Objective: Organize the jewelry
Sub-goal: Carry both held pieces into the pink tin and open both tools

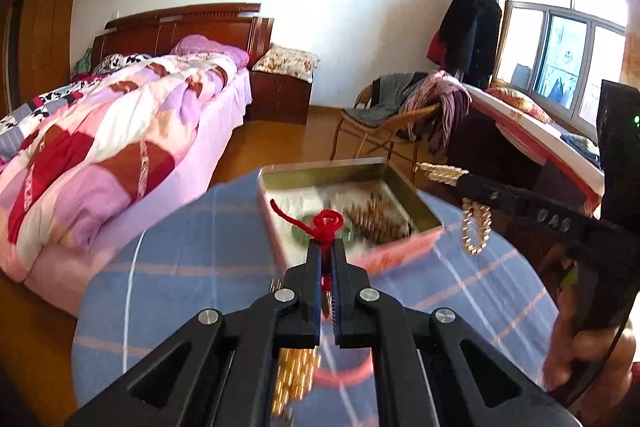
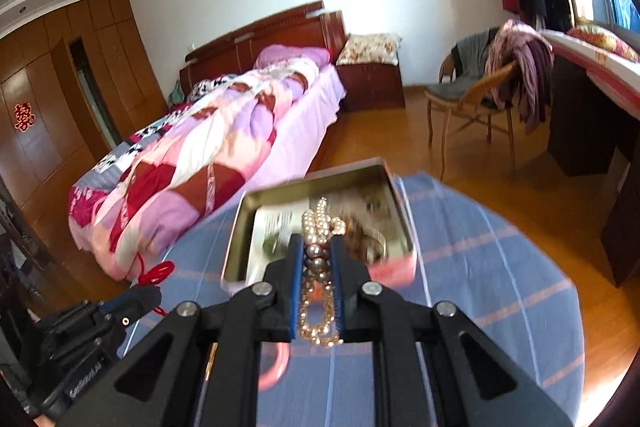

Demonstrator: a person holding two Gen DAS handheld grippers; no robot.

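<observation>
My left gripper (image 1: pixel 327 247) is shut on a red knotted cord (image 1: pixel 328 221), held just in front of an open tin box (image 1: pixel 320 169) with pink sides. My right gripper (image 2: pixel 318 243) is shut on a pearl and gold necklace (image 2: pixel 316 307), whose loops hang between and below the pads over the tin's (image 2: pixel 240 227) near edge. In the left wrist view, the right gripper (image 1: pixel 460 181) reaches in from the right with the necklace (image 1: pixel 476 227) dangling. At lower left of the right wrist view, the left gripper (image 2: pixel 154 293) holds the red cord (image 2: pixel 158 273). Blurred jewelry lies inside the tin.
The tin stands on a round table with a blue plaid cloth (image 1: pixel 200 247). A pink bangle (image 2: pixel 280 359) and gold pieces (image 1: pixel 294 375) lie on the cloth under the grippers. A bed (image 1: pixel 100 147) lies to the left, and a wicker chair (image 2: pixel 468 99) with clothes stands beyond.
</observation>
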